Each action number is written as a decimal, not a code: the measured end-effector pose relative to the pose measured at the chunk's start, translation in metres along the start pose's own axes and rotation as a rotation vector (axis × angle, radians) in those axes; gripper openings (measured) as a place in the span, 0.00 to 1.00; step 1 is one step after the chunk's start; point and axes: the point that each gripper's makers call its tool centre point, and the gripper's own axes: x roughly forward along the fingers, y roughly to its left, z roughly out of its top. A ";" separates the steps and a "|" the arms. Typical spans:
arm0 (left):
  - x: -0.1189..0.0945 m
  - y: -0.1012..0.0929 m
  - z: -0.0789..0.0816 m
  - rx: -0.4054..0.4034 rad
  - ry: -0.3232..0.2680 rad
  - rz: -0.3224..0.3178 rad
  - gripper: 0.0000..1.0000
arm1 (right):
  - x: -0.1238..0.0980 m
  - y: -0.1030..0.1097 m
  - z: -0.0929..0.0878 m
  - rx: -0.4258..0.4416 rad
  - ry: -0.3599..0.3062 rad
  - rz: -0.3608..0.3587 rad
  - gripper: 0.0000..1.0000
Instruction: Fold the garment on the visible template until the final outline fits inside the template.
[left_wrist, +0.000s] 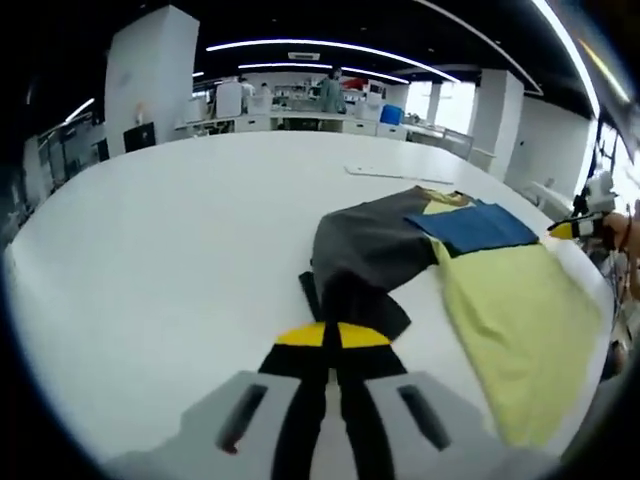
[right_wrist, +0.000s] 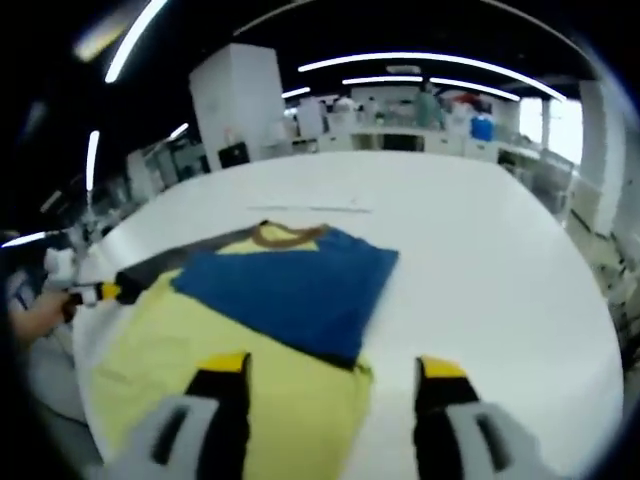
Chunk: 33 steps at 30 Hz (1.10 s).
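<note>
The garment lies flat on the white table (left_wrist: 180, 250). It has a yellow body (left_wrist: 520, 320), a blue sleeve (left_wrist: 475, 225) folded across the chest, and a dark grey sleeve (left_wrist: 365, 245) with a black cuff. My left gripper (left_wrist: 332, 335) is shut on that cuff at the near end of the grey sleeve. In the right gripper view the yellow body (right_wrist: 250, 390) and blue sleeve (right_wrist: 300, 290) lie close in front, with a brown collar (right_wrist: 285, 235) beyond. My right gripper (right_wrist: 332, 368) is open over the yellow hem. The left gripper (right_wrist: 108, 292) shows at the left, held by a hand.
A thin pale strip (left_wrist: 400, 175) lies on the table beyond the collar; the same strip (right_wrist: 310, 208) shows in the right gripper view. The right gripper's yellow tip (left_wrist: 572, 228) sits by the table's edge. Benches, a pillar and a person stand far behind.
</note>
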 end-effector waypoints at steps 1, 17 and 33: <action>-0.001 0.000 0.002 -0.003 -0.005 0.001 0.00 | -0.003 0.004 0.001 0.001 -0.005 0.013 0.69; -0.003 -0.017 0.051 -0.032 -0.137 0.000 0.00 | -0.027 0.038 0.002 -0.039 0.018 0.105 0.83; 0.013 -0.088 0.083 0.021 -0.204 -0.139 0.00 | -0.034 0.049 0.000 -0.037 0.019 0.137 0.83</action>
